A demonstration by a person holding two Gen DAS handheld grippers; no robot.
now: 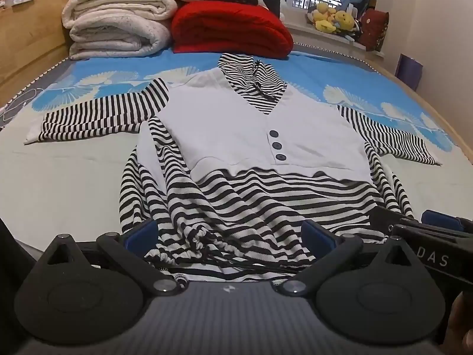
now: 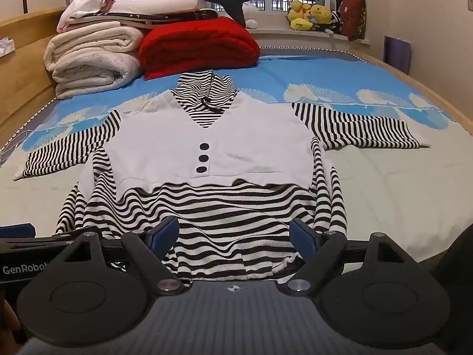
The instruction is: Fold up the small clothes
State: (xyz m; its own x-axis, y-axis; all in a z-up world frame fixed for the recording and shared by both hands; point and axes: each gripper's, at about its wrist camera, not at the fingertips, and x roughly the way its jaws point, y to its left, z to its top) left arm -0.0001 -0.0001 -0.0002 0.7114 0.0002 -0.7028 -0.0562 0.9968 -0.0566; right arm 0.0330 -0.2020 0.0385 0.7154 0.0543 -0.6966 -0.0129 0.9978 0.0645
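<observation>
A small black-and-white striped hooded top with a white vest front and three dark buttons (image 1: pixel 260 136) lies face up on the bed, sleeves spread to both sides; it also shows in the right wrist view (image 2: pixel 207 148). Its striped hem is bunched near me. My left gripper (image 1: pixel 230 233) is open, its blue pads either side of the hem's left part with the drawstring. My right gripper (image 2: pixel 235 235) is open over the hem's right part. Part of the right gripper (image 1: pixel 434 236) shows at the right edge of the left wrist view.
The bed sheet (image 1: pixel 74 177) is pale near me and blue with white fans farther off. Folded white quilts (image 1: pixel 118 26) and a red blanket (image 1: pixel 230 29) are stacked at the head. Plush toys (image 2: pixel 310 14) sit on the window sill. A wooden bed frame (image 1: pixel 29 44) runs along the left.
</observation>
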